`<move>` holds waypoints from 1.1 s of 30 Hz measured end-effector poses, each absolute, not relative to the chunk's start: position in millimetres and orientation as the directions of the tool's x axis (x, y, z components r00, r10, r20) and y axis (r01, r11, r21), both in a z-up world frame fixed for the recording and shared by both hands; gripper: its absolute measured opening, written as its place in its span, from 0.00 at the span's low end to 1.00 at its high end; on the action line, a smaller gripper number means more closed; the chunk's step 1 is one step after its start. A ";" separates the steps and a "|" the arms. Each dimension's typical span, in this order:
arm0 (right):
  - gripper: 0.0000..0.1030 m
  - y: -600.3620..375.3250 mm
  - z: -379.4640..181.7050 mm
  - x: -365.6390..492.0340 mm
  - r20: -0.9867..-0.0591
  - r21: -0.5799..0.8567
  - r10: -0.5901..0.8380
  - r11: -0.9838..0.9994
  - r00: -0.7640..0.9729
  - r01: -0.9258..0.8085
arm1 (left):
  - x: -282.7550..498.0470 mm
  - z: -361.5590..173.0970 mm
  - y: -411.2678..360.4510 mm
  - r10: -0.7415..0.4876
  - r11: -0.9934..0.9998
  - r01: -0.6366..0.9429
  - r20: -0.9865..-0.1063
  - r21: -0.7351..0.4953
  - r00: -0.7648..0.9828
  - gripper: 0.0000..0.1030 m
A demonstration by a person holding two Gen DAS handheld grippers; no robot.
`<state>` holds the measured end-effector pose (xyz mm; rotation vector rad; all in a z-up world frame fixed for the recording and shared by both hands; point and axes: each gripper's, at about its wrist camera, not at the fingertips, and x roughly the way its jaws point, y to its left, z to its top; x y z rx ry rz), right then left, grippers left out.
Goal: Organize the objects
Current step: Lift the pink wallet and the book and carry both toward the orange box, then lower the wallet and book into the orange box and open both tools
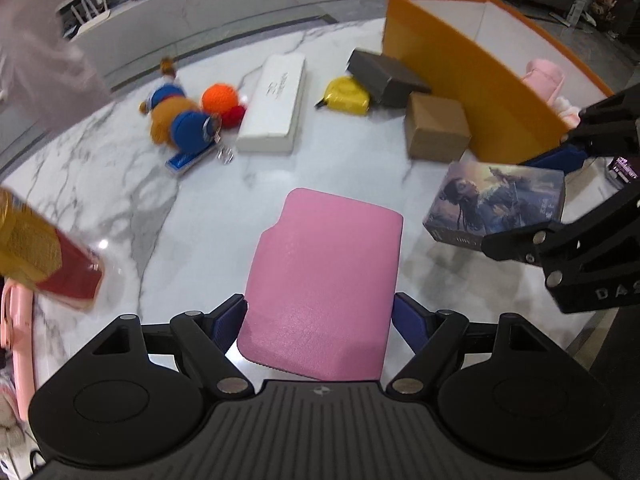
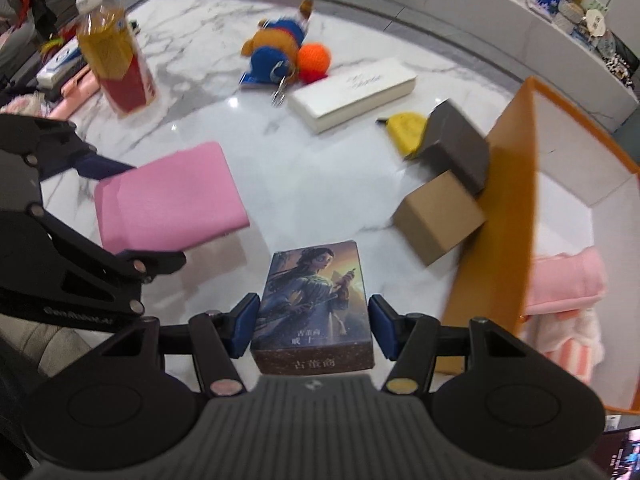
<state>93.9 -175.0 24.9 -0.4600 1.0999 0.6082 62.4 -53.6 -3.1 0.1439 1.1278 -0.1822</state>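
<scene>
Left wrist view: left gripper clamps the pink pouch, right gripper clamps the picture box; carry both level to the orange bin, 1 at a time.

Left gripper: matte black linkage arms are pinned with silver round-head screws; dark blue textured pads are fitted inside the fingers. A ribbed grey-black housing with a small round emblem is flanked by two circular black discs.

Right gripper: same build, blue pads, brass-toned and pinkish pivot pins. White lettering, blurred, is seen on each gripper's side plate.
</scene>
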 end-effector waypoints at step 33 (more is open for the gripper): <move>0.59 -371.4 125.9 231.6 -0.835 -0.122 0.054 0.952 0.547 -0.280 | 232.3 66.9 -258.5 -0.260 0.876 0.481 -0.866 -0.026 0.427 0.89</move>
